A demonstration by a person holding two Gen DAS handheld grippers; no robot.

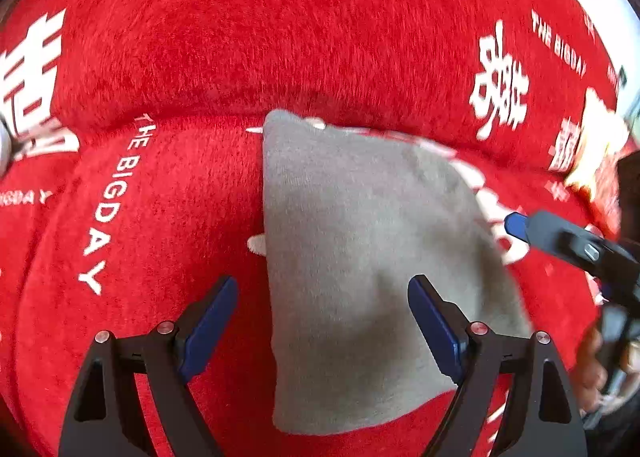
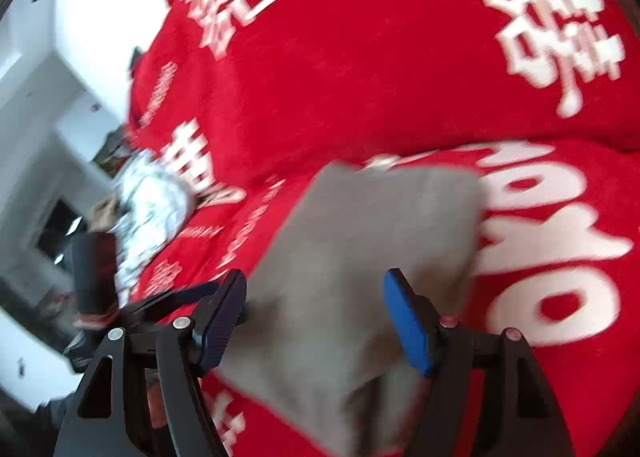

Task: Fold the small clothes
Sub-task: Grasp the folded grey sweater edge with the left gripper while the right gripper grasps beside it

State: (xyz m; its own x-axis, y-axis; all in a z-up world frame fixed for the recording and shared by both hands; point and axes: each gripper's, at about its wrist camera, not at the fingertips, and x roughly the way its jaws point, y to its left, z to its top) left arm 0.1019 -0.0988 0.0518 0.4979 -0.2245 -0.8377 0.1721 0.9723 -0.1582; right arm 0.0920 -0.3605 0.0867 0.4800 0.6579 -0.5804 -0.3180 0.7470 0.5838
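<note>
Grey cloth [image 1: 360, 257] flat on red blanket [image 1: 180, 57], folded. Left gripper [image 1: 323, 321] agape above near edge, empty. Right gripper [image 2: 316, 317] agape, empty. Blanket bare around; patterned bundle [image 2: 152, 197] far left.

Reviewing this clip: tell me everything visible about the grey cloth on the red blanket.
The grey cloth is a small, plain piece of soft knit-looking fabric, with no print or seams that show. It lies flat on the red blanket, apparently folded: its left edge in the left wrist view is straight, while the far right side slopes. The left gripper hangs open over its near part, and the right gripper is open above it too. Neither's pads visibly pinch it. The right wrist view is blurred.
</note>
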